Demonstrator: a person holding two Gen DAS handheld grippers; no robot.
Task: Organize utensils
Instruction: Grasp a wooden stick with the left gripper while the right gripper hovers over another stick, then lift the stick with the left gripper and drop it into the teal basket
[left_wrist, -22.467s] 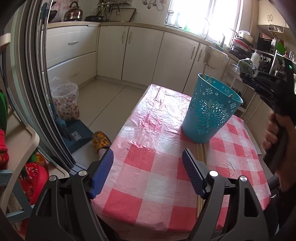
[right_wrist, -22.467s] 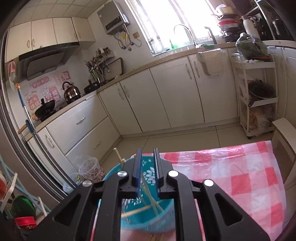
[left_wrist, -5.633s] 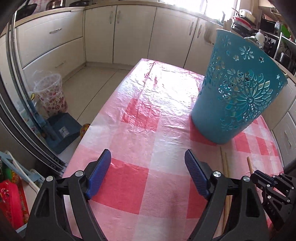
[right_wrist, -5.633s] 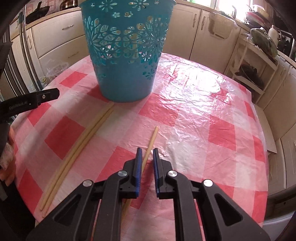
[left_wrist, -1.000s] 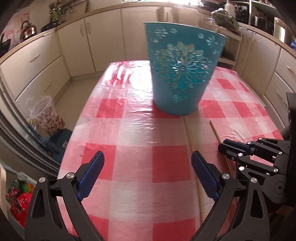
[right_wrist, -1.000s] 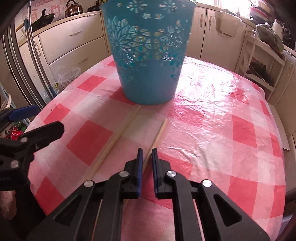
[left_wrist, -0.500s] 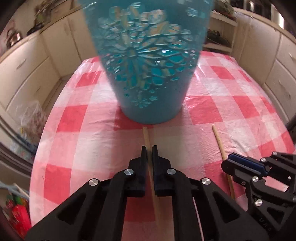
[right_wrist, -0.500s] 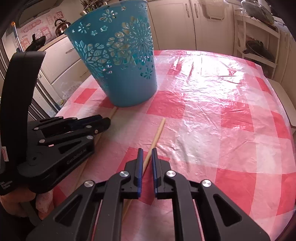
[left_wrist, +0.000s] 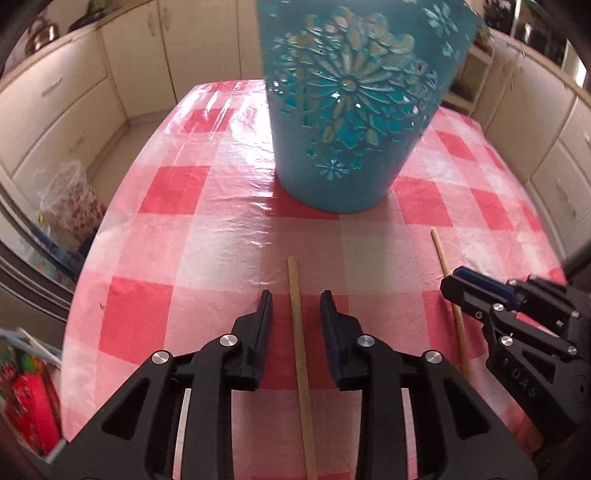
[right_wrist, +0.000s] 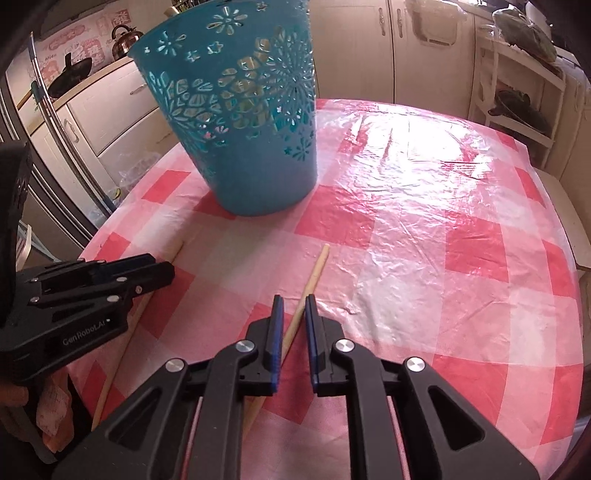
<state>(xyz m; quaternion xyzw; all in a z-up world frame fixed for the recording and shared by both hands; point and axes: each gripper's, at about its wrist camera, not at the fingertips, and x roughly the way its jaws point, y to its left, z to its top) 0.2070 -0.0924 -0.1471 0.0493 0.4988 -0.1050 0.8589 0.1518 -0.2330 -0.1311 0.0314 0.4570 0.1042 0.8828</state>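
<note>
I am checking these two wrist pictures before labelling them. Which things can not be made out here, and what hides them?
- Inside of the teal perforated plastic basket: left wrist view, rim cut by the top edge; right wrist view, wall hides it.
- Near end of the pale wooden chopstick between the opening left gripper: bottom edge.
- Right gripper pads on the second wooden chopstick: contact unclear.

Teal flower-cutout basket (left_wrist: 343, 122), pale wooden chopsticks (left_wrist: 301, 354), red-and-white checked tablecloth (left_wrist: 207, 266), black blue-padded claws (left_wrist: 295, 314).

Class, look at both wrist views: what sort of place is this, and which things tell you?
Most likely a home kitchen: cream cabinets along the walls, a kettle and wok on the counter, and a table with a checked tablecloth.
</note>
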